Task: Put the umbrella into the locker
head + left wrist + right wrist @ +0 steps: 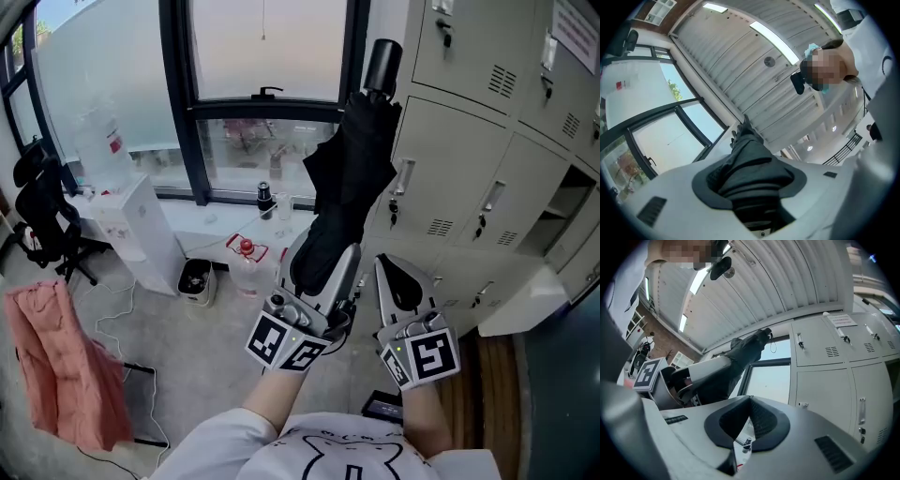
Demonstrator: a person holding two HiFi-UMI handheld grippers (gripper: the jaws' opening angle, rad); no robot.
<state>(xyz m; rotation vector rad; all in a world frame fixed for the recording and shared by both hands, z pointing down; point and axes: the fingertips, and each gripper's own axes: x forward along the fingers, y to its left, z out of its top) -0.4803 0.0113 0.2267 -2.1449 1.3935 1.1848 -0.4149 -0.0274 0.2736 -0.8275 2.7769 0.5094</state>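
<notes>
Left gripper (323, 261) clamped on folded black umbrella (352, 159). Umbrella held in air, tilted upward, cylindrical end topmost, against window (272, 56), just beside lockers (469, 169). Right gripper (401, 274) closed, nothing between jaws, close beside left one. Compartment (567, 211) at right apparently open; interior unclear.

A salmon-pink cloth (66, 375) is draped at the left edge of the floor, with a black office chair (42, 220) behind it near the window's (267, 52) left corner. A white water dispenser (141, 239) stands against the window wall, topped by a clear bottle (103, 145). Just beside its base is a small white bin (195, 279). A red-capped clear jug (246, 267) stands on the floor below the sill, where a dark flask (265, 199) rests. White cables (117, 314) trail across the floor.
</notes>
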